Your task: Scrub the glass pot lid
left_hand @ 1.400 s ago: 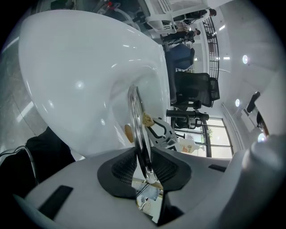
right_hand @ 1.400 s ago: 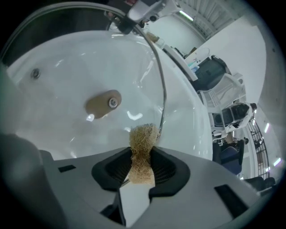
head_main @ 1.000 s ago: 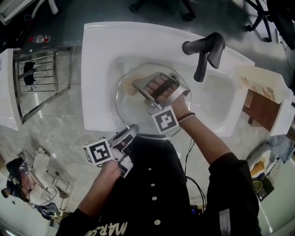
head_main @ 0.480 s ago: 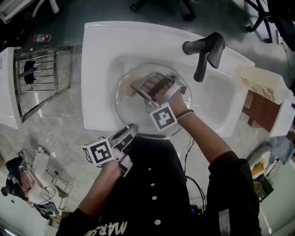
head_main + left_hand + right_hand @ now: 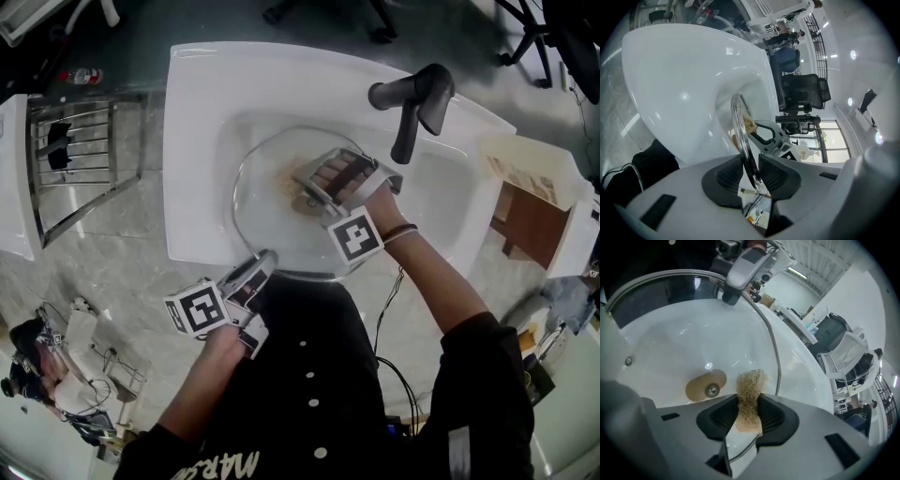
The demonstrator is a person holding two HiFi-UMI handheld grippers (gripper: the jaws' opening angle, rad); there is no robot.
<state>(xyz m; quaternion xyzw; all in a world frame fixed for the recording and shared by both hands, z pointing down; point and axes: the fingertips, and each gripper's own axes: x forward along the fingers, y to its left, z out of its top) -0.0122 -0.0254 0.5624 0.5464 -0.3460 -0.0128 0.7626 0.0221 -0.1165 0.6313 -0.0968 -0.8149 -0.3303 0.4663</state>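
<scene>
The round glass pot lid (image 5: 258,202) is held tilted over the white sink basin (image 5: 202,112). My left gripper (image 5: 262,261) is shut on the lid's metal rim at its near edge; in the left gripper view the rim (image 5: 740,126) runs between the pads of that gripper (image 5: 751,171). My right gripper (image 5: 305,183) reaches over the lid's middle and is shut on a tan fibrous scrubber (image 5: 750,390), whose tuft rests against the glass. The lid's brown knob (image 5: 707,385) shows through the glass just left of the right gripper (image 5: 749,413).
A dark faucet (image 5: 412,98) arches over the basin's far right side. A metal wire rack (image 5: 80,159) stands on the floor to the left, and a wooden box (image 5: 534,211) sits right of the sink. My black-clothed torso fills the bottom of the head view.
The right gripper has slid to the right across the lid with the scrubber. The left gripper and the lid have stayed where they were.
</scene>
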